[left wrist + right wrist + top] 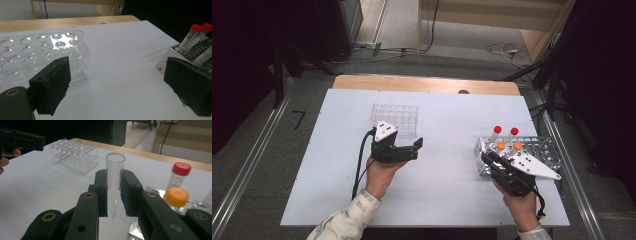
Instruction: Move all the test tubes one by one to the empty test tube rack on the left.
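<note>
My right gripper (114, 195) is shut on a clear, open-topped glass test tube (115, 167), held upright between its pads just above the table. In the high view this gripper (493, 159) sits at the near left corner of a metal tube rack (546, 151). The rack holds two red-capped tubes (497, 131) and two orange-capped tubes (501, 146). My left gripper (416, 148) rests mid-table with its jaws wide apart and nothing between them (120, 87). Just behind it stands a clear plastic rack (395, 119) with one glass tube (78, 42) in its corner hole.
The white table top (442, 190) ends in a wooden strip at the far side. The plastic rack (37, 50) lies close by the left jaw, and the metal rack (172, 53) stands behind the right jaw. Cables lie on the floor beyond the table.
</note>
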The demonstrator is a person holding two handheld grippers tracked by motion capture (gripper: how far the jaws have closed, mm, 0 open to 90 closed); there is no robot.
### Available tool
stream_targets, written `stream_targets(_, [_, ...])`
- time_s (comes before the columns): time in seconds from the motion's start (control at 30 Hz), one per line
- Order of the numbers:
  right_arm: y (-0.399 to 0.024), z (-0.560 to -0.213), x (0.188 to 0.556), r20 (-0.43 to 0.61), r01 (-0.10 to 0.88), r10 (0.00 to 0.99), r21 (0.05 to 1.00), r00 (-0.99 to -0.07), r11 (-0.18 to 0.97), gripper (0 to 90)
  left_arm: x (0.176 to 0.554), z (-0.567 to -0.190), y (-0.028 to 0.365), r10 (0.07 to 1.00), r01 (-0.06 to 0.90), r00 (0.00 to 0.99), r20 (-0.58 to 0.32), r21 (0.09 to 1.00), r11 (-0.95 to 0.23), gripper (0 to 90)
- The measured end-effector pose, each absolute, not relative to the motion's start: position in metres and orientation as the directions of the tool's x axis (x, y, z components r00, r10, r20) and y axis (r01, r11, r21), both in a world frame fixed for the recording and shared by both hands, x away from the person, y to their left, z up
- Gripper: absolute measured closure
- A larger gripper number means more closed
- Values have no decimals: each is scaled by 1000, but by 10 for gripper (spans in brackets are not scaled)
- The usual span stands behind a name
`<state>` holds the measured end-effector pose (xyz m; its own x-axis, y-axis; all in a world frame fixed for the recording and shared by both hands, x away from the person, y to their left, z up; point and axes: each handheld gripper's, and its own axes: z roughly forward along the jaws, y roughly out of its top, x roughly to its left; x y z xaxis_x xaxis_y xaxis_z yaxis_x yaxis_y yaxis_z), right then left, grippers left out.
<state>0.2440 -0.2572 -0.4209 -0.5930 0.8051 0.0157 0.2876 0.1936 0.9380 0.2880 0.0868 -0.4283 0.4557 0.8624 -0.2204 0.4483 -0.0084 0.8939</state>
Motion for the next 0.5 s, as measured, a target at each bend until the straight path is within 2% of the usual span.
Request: stream_targets(0.5, [-197, -434, 261, 18, 296, 722, 919, -691, 260, 734, 283, -427, 79, 844, 444, 487, -224, 896, -18, 92])
